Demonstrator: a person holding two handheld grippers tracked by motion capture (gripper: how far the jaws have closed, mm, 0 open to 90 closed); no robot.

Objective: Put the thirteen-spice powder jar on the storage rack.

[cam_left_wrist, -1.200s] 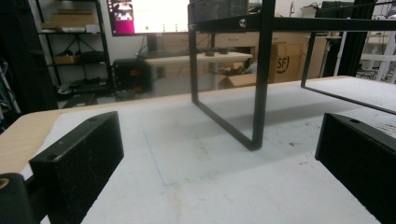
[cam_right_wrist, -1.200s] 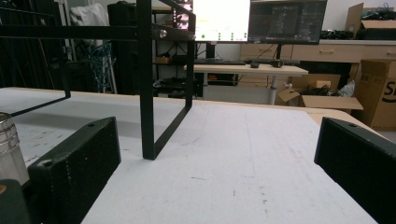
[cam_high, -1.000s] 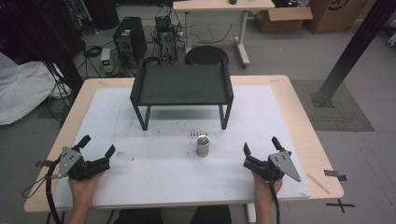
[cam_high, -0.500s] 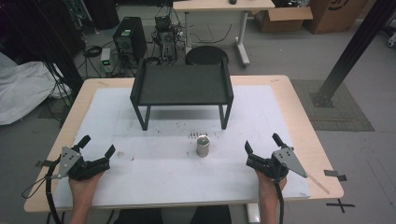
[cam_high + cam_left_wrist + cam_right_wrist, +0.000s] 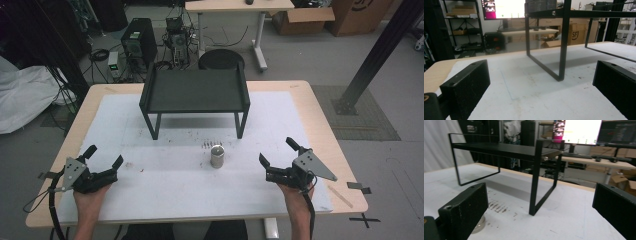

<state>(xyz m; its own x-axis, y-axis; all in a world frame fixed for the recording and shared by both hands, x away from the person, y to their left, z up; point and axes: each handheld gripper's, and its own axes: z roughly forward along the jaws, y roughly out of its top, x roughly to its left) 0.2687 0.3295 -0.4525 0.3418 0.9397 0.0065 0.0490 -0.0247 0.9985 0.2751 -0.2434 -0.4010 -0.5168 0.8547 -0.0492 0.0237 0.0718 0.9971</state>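
A small silver can point(image 5: 216, 156) stands upright on the white mat point(image 5: 175, 190), in front of a black metal shelf rack point(image 5: 195, 92). My left gripper point(image 5: 105, 155) rests near the mat's front left, open, with nothing between its jaws; its own view looks past the open gripper point(image 5: 541, 85) at the rack's leg point(image 5: 562, 42). My right gripper point(image 5: 276, 151) is open at the front right, a short way right of the can. In the right gripper view the open gripper point(image 5: 539, 210) faces the rack point(image 5: 506, 148), and the can's base point(image 5: 479, 226) peeks out behind the left jaw.
The wooden table point(image 5: 327, 145) edges the mat on all sides. Behind it are a round black stool point(image 5: 221, 59), computer gear point(image 5: 137, 42) and cables on the floor, another desk point(image 5: 235, 6), and a dark post point(image 5: 380, 50) at right.
My right gripper has shifted slightly to the right and forward. The left gripper and the can have not moved.
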